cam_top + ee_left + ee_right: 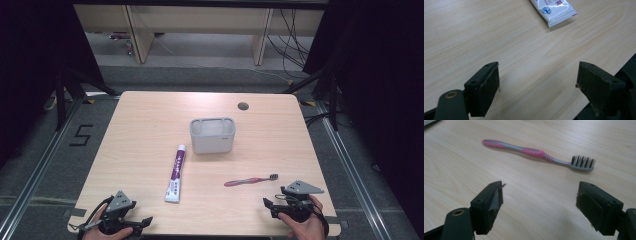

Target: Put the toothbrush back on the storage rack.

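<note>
Wood table [150, 130] | grey caddy [212, 135] mid, toothpaste [175, 174] + toothbrush [251, 180] lie apart | both grippers' fingers wide (nothing between)

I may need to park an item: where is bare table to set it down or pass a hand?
Free: the far-left stretch beyond the toothpaste tube, and the right side beside the grey holder. Tighter: the near middle, between tube and toothbrush, by both grippers.

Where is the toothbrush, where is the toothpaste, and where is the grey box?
toothbrush [534, 152], right gripper view, on the pink grip of its handle.
toothpaste [176, 172], high view, on the middle of the tube.
grey box [212, 142], high view, on its front wall.
</note>
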